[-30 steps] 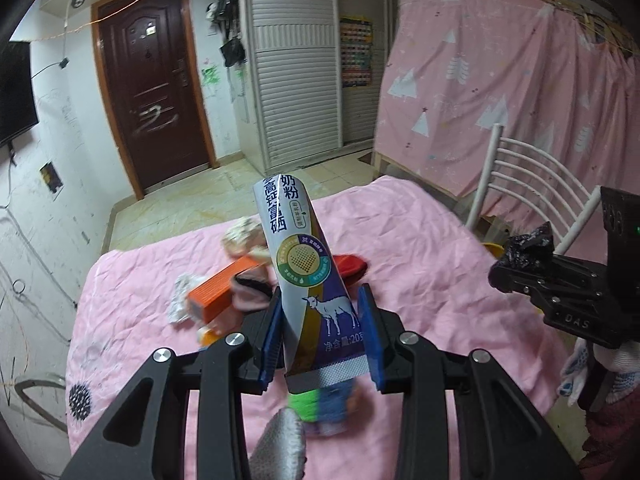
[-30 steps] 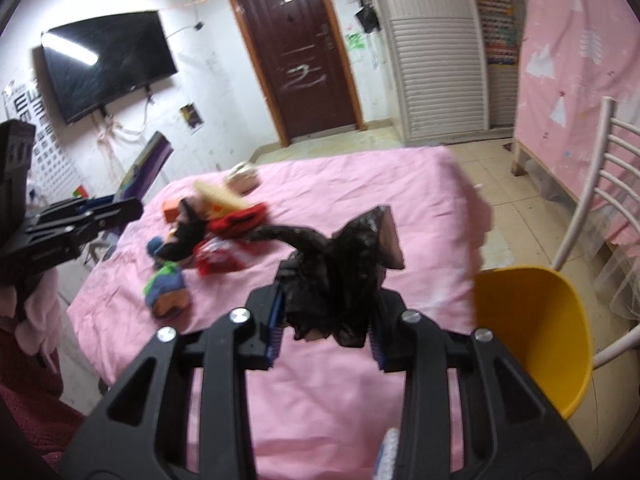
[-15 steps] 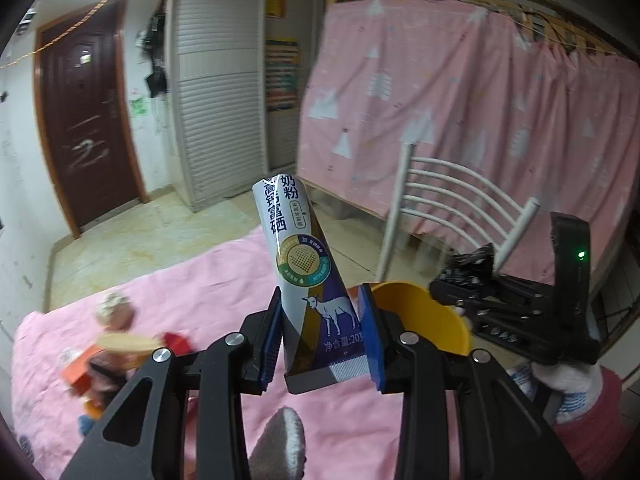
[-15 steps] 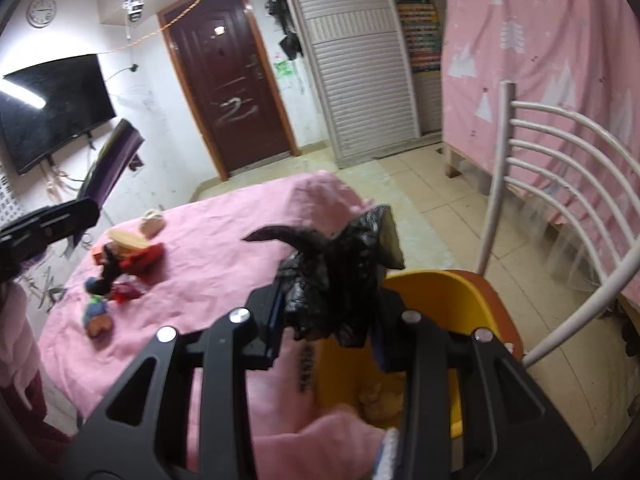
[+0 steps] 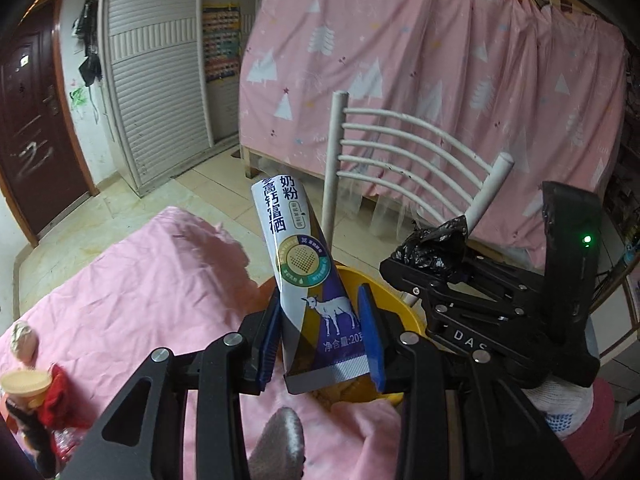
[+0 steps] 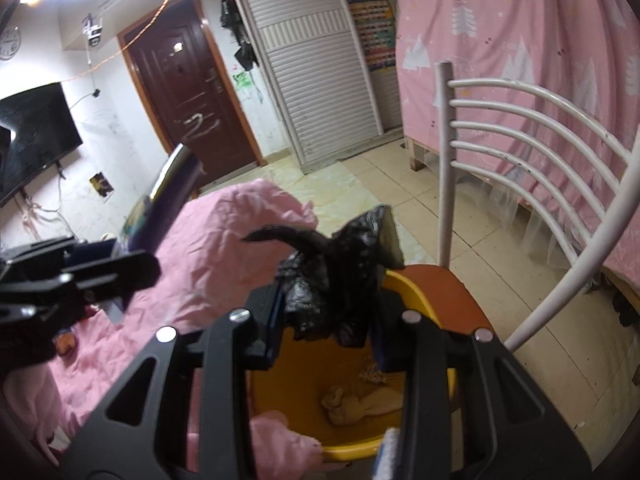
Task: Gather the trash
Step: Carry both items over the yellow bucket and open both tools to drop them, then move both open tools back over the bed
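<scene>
Left wrist view hides the near half of the yellow bin [image 5: 404,300] behind the left gripper [image 5: 320,336] and the milk powder sachet [image 5: 304,276] it clamps; only a curved strip of the rim shows. At the far left edge, the leftover trash [image 5: 32,392] on the pink bedspread [image 5: 132,296] is cut off and dim, so only a cream cup lid and something red can be made out. In the right wrist view the right gripper [image 6: 328,316] pinches a crumpled black plastic bag [image 6: 332,276] between narrow fingers, and the bag covers the far side of the bin [image 6: 420,300]; the beige scraps [image 6: 360,404] inside are too soft-edged to name.

A second ago both grippers faced the bed with the trash pile ahead; now both sit over the bin beside the white metal chair [image 5: 404,148], grips unchanged.

The sachet is glossy, flat and long, sealed with a silvery crimped end nearest the camera, printed with a white goat and Chinese characters. The bag is thin, wrinkled film with a twisted tail. The bin is smooth round plastic resting on the orange chair seat [image 6: 452,284].
</scene>
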Demonstrator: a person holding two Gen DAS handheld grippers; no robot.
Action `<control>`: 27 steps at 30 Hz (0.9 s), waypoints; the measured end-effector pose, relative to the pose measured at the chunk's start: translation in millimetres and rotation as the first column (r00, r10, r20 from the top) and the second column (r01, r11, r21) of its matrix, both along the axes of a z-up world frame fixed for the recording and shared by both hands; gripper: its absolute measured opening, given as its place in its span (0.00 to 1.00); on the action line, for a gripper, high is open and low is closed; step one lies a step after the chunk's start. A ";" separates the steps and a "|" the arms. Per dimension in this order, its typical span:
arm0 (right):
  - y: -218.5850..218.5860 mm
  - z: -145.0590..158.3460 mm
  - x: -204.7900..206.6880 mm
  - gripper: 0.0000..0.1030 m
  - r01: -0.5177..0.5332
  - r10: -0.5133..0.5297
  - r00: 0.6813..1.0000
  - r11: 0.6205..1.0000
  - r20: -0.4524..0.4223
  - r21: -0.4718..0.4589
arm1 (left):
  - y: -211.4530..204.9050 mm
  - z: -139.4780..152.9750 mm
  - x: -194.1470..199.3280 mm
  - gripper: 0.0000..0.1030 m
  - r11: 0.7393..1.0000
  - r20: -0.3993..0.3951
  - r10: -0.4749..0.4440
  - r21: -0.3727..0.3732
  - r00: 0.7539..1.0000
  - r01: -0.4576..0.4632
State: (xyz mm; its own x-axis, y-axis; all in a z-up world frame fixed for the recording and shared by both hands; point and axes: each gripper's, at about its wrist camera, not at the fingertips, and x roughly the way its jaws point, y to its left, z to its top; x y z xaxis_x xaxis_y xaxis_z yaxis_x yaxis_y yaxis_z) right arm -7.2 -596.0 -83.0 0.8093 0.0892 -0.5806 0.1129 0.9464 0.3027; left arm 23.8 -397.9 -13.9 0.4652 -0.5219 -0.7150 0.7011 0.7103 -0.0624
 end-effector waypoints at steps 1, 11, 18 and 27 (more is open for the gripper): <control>-2.3 -1.3 -0.2 0.32 0.005 -0.005 1.000 1.000 -0.001 0.003 | -4.3 -2.6 1.5 0.28 1.000 -0.006 -0.005 0.005 1.000 0.005; -11.7 -15.0 9.2 0.33 0.012 -0.012 1.000 0.999 -0.024 0.037 | -19.1 -12.8 9.8 0.58 1.000 -0.014 -0.001 0.028 1.000 0.002; 0.8 -16.7 22.5 0.60 -0.015 0.017 0.999 0.999 -0.037 0.041 | 3.7 -0.3 7.4 0.59 0.999 -0.005 0.037 -0.005 0.999 -0.038; 33.5 -0.7 27.6 0.60 -0.069 0.070 0.997 0.998 -0.026 0.011 | 49.9 24.5 -8.0 0.62 0.996 0.045 0.068 -0.063 0.997 -0.065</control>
